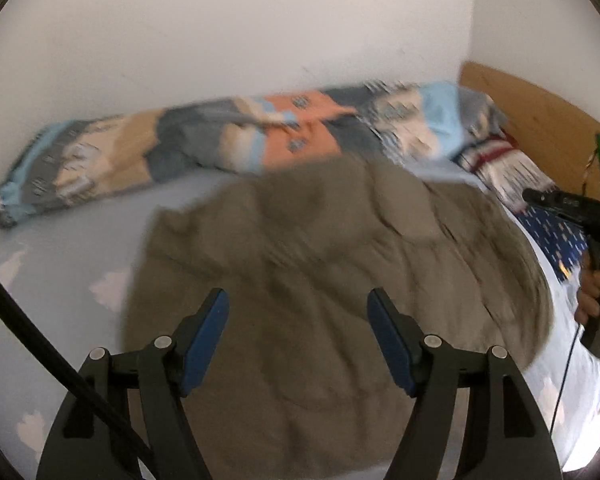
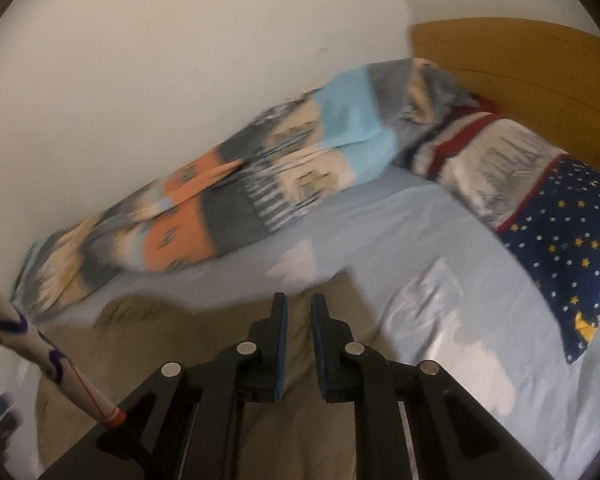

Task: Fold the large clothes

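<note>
I see a home bedroom: a bed (image 2: 380, 232) against white walls, wooden headboard (image 2: 520, 60), starry pillow (image 2: 572, 248), patterned blanket (image 2: 228, 196).

Patterned blanket (image 1: 220, 148) along wall (image 1: 220, 32), starry pillow (image 2: 572, 240) on sheet (image 2: 400, 232).

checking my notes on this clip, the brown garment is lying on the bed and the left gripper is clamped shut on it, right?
Not quite. The brown garment does lie on the bed, but the left gripper is open, its blue-padded fingers spread wide above the cloth and gripping nothing. The left wrist view shows it.
</note>
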The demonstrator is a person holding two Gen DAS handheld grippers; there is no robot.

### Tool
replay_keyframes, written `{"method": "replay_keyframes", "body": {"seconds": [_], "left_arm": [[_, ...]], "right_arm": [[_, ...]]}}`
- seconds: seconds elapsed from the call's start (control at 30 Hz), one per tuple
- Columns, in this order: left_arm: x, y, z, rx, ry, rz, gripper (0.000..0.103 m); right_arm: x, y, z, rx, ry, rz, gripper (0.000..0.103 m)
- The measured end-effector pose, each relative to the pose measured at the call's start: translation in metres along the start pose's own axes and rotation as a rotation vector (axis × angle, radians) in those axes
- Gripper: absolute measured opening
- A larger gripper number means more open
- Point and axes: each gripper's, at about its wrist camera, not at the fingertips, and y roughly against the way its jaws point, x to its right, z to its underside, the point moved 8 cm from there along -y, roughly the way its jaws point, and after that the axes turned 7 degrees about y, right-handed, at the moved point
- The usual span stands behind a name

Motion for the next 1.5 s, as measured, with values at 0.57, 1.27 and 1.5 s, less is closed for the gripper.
{"method": "replay_keyframes", "body": {"seconds": [0.57,1.27,1.5], "left_arm": [[0.002,-0.132,0.012,-0.147,0.024,-0.052,0.081],[-0.044,0.036,0.08,-0.08,0.269,-0.137,0.082],[-0.082,0.017,0.081,-0.071,0.264,-0.201,0.082]], "right_arm": [[-0.049,-0.057,0.11,-0.283,0.212,-0.034,0.014],[-0.068,0.082,0.125,-0.209,-0.018,-0.116,0.047],[-0.103,0.066,0.146,-0.18,0.112,-0.102,0.046]]}}
